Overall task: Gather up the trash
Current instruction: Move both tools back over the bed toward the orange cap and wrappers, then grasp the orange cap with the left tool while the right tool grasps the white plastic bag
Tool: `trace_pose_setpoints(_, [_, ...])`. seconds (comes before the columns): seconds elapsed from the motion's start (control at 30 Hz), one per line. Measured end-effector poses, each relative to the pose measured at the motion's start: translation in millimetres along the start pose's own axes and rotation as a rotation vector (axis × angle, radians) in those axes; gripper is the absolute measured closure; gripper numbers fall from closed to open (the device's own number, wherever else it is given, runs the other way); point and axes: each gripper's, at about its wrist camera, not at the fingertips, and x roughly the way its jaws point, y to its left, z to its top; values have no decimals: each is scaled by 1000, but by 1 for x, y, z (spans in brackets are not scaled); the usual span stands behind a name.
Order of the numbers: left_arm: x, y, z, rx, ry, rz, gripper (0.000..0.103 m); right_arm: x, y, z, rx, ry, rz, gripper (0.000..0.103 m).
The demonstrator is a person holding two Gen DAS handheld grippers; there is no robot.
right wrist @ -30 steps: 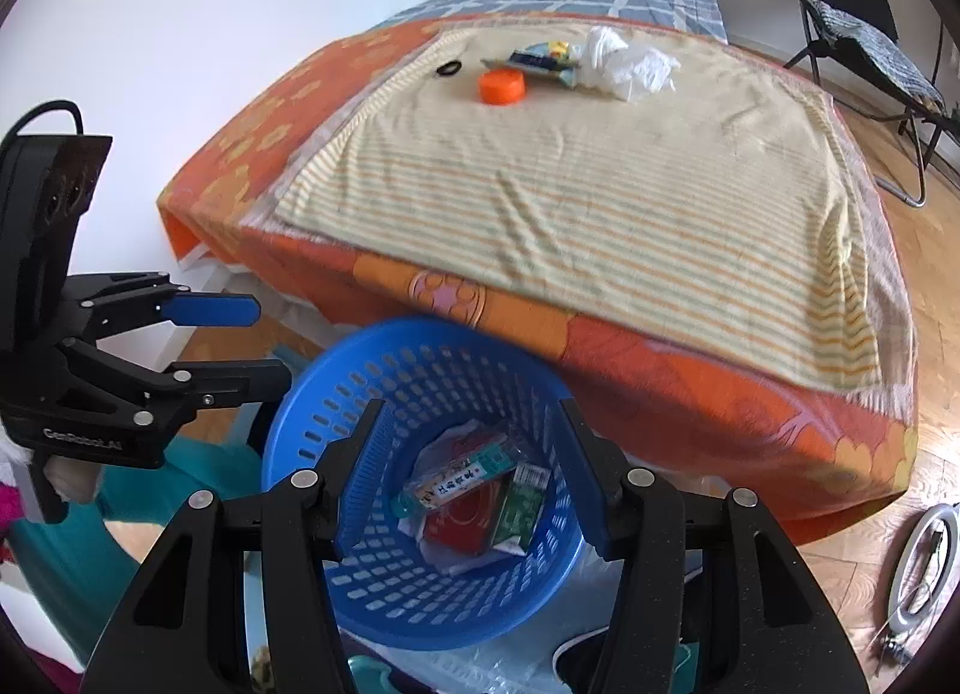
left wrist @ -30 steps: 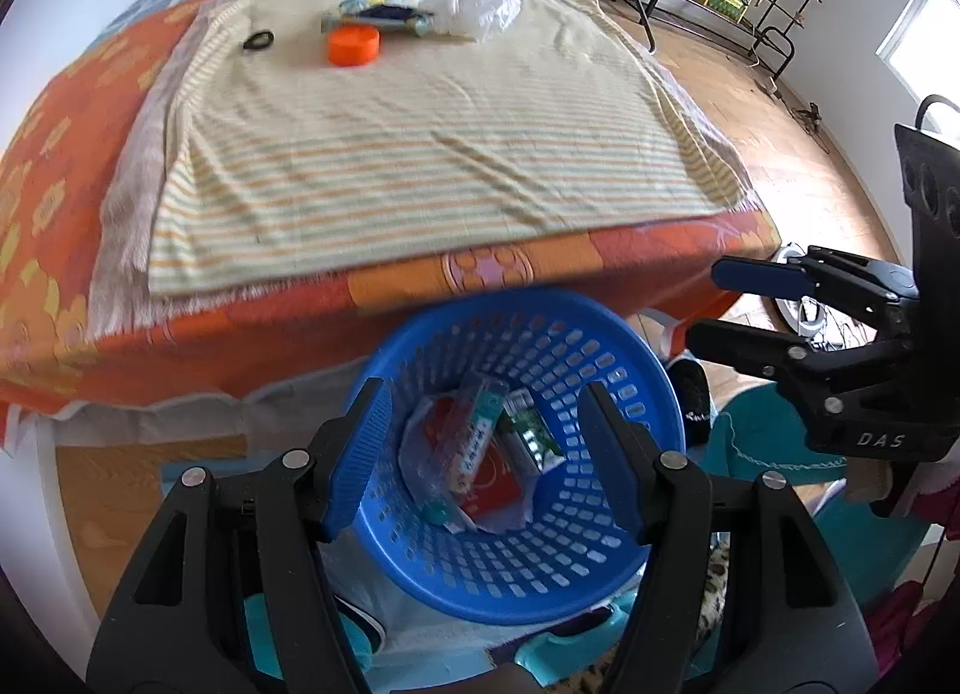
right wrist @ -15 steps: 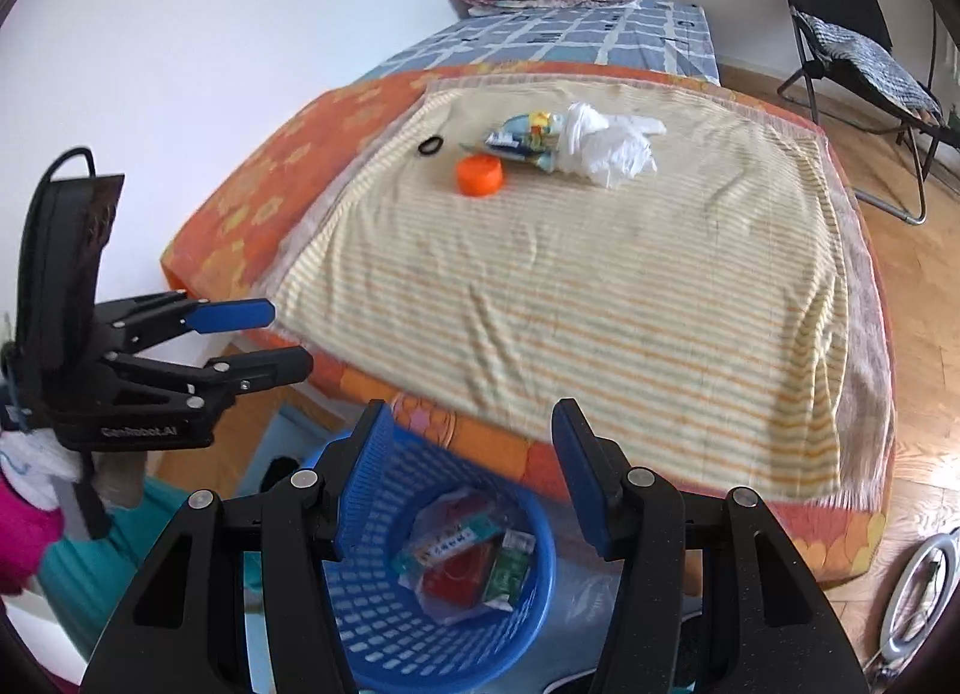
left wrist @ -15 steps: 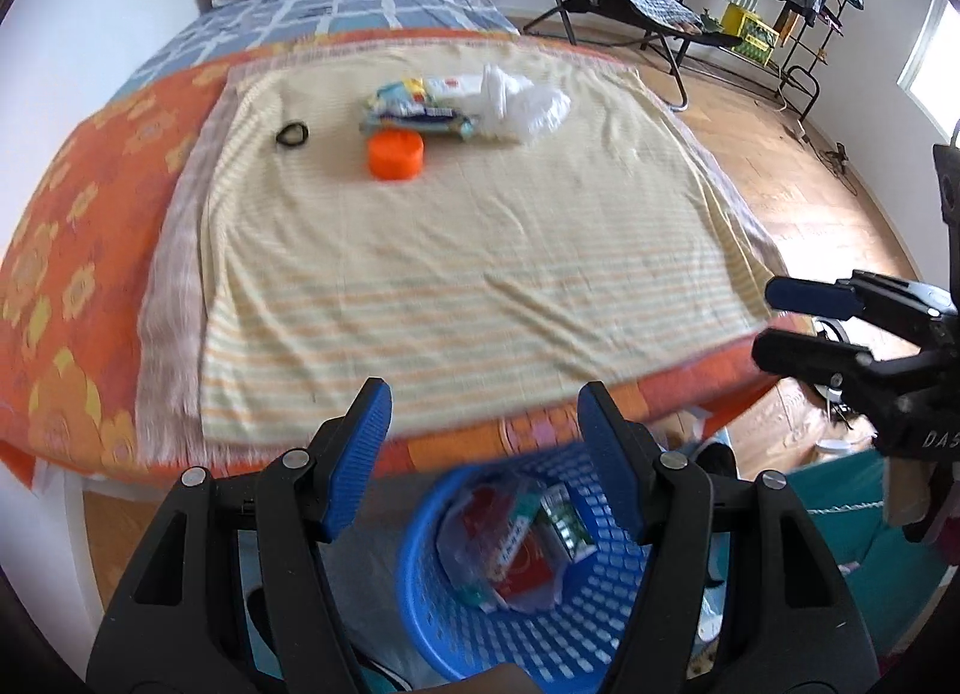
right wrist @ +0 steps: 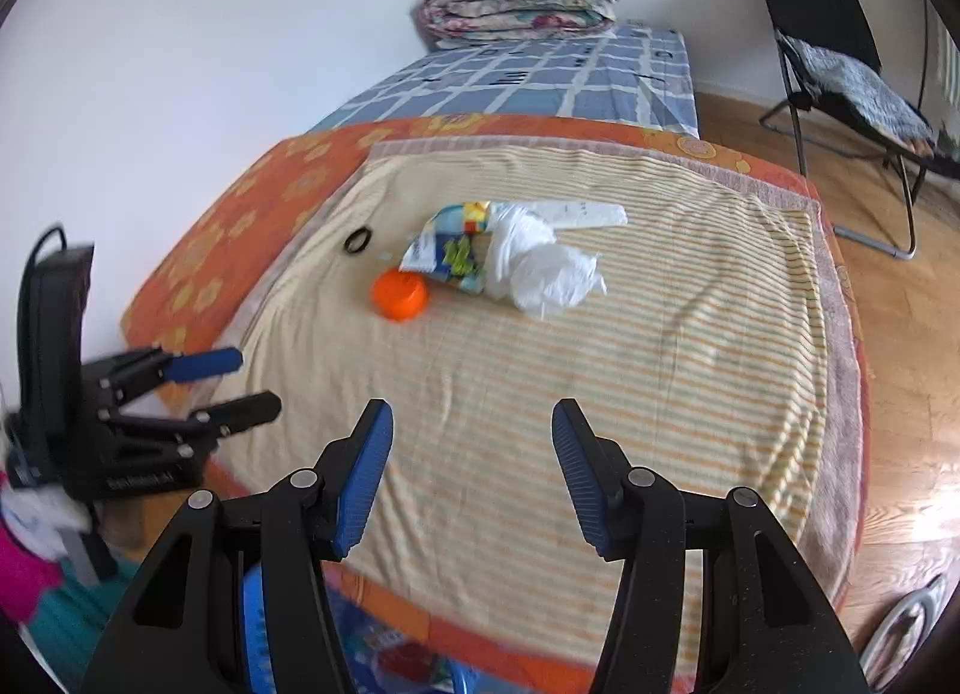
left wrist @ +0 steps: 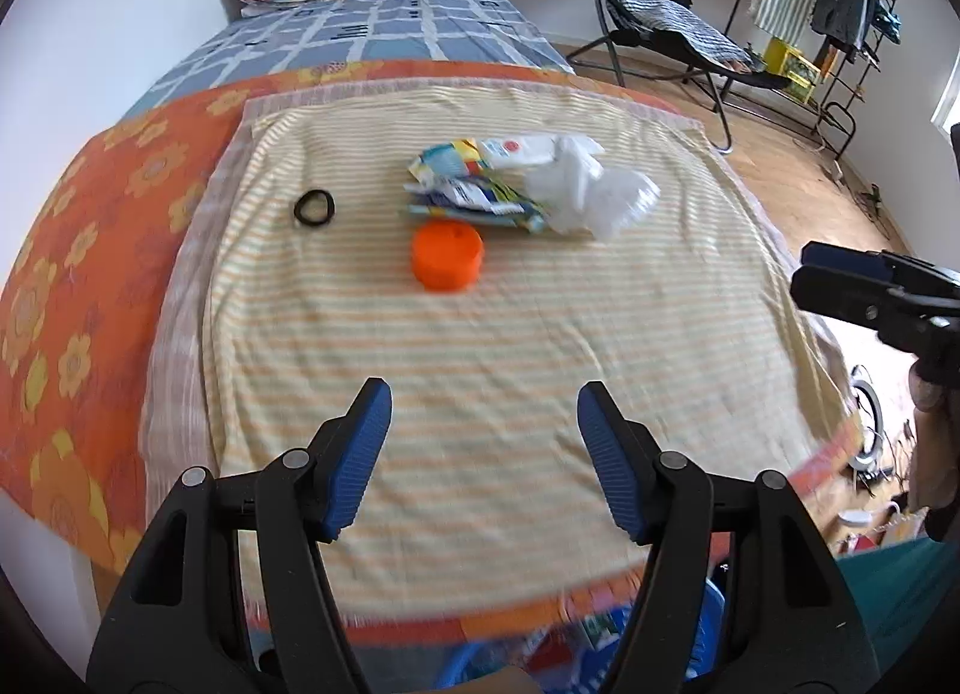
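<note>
While both tongs [left wrist: 483, 412] [right wrist: 471, 430] gape over the bed's near edge [left wrist: 420, 625], trash [left wrist: 516, 190] lies well beyond.

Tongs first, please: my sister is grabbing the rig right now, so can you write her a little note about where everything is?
Left tongs: open, empty, over the near bed edge.
Right tongs: open, empty, beside them.
On the striped blanket: orange lid, black hair tie, colourful wrappers, crumpled white plastic, all at the far end.
Blue basket sits on the floor below the bed edge, some trash already in it.
Left: carry the bed items to the basket.
</note>
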Motion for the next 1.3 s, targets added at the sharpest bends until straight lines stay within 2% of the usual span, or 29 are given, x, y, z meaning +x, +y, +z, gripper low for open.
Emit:
trace_pose_setpoints(0.07, [10,5,7,-17,4,-9,37,9,-7,11,32,-2,10,30])
trace_pose_setpoints(0.2, [39,13,22,-59,29,-25,37,35,-24,34,125,12,36,30])
trace_pose_setpoints(0.33, [57,13,32,-52,35,-19,37,61,-40,52,189,17,41,30])
trace_pose_setpoints(0.73, [88,13,49,-28,37,-4,37,123,-54,77,225,66,-1,30])
trace_pose_setpoints(1.0, [99,9,53,15,37,23,40,143,-51,79,211,85,-33,30])
trace_pose_setpoints(1.2, [105,17,54,-11,46,36,55,149,-52,81,216,90,-43,30])
trace_pose_setpoints(1.3, [106,23,55,-33,49,7,60,150,-52,80,215,89,-43,28])
